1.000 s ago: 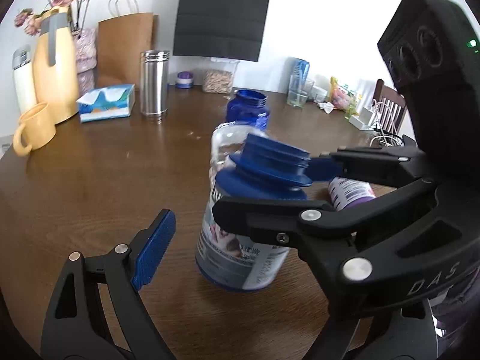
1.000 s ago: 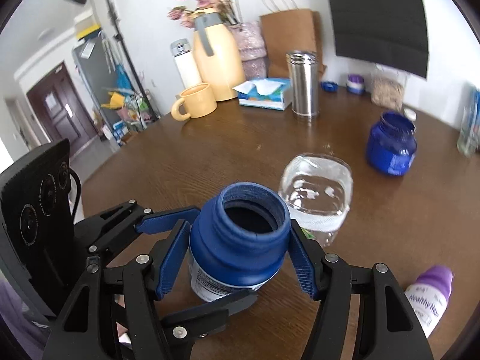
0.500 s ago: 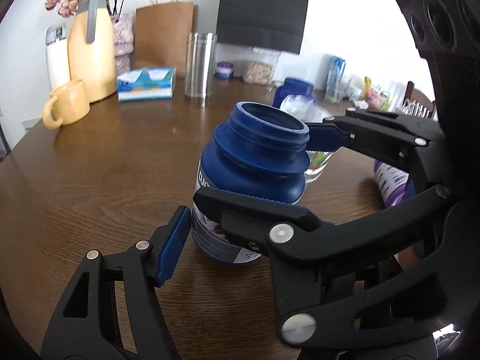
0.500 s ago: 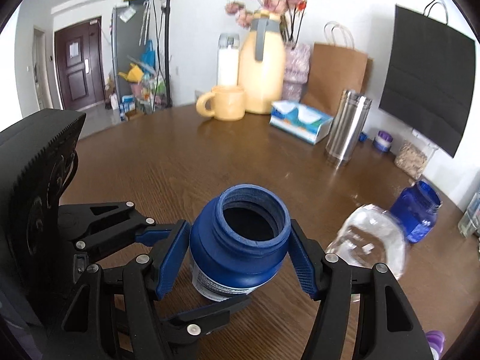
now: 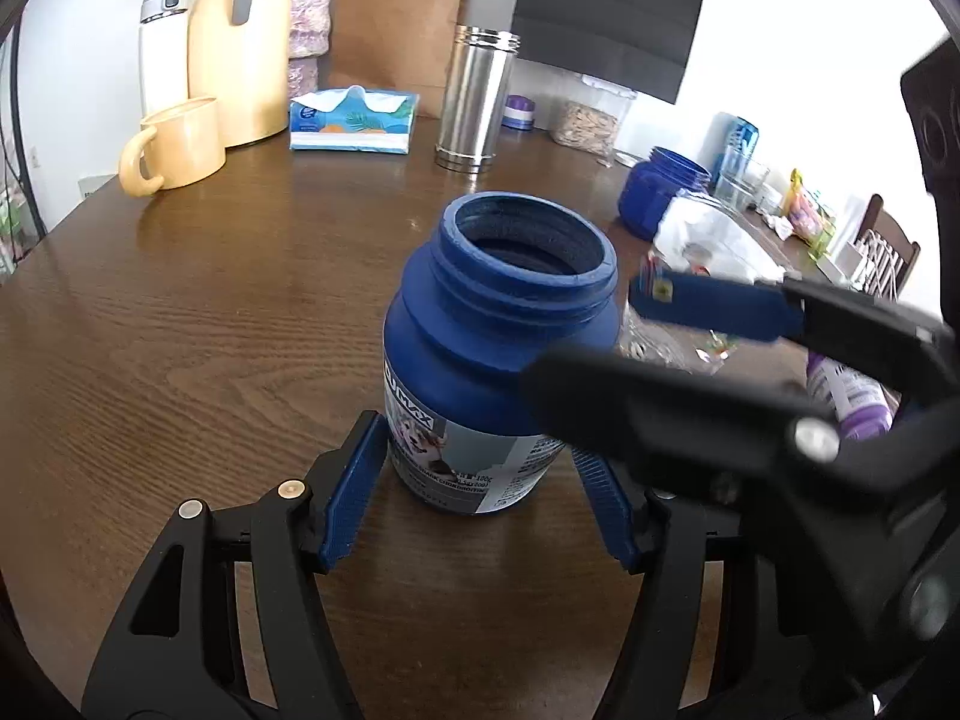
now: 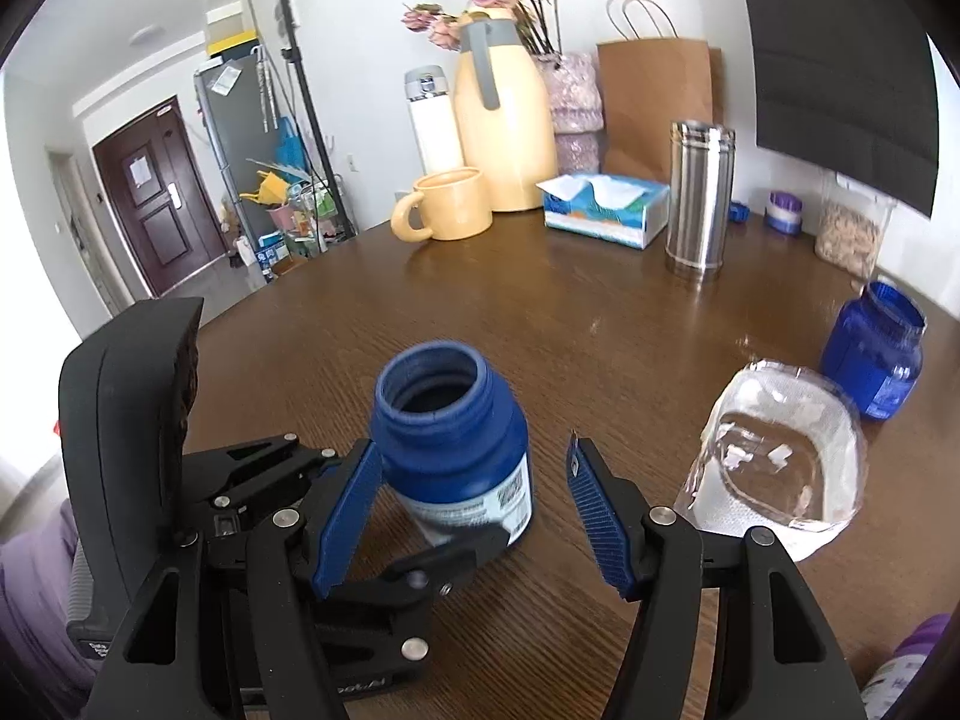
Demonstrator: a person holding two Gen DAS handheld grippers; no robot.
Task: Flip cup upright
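Already the jar (image 5: 501, 354) stood upright on the worktop (image 5: 180, 312). Both grippers, left (image 5: 477, 498) and right (image 6: 474, 507), gaped around it, gripping nothing. Backing away likely remained.

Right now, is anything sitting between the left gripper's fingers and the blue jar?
Nothing visible. The blue jar stands upright on the table, its base between the open left gripper fingers, with only bare wood in the gaps.

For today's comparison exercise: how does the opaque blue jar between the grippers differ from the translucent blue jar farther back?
The opaque blue jar is matte and solid-coloured; the translucent blue jar is glossy and see-through. The former stands between open gripper fingers; the latter stands alone near the table's far edge. Both are upright, lidless and labelled.
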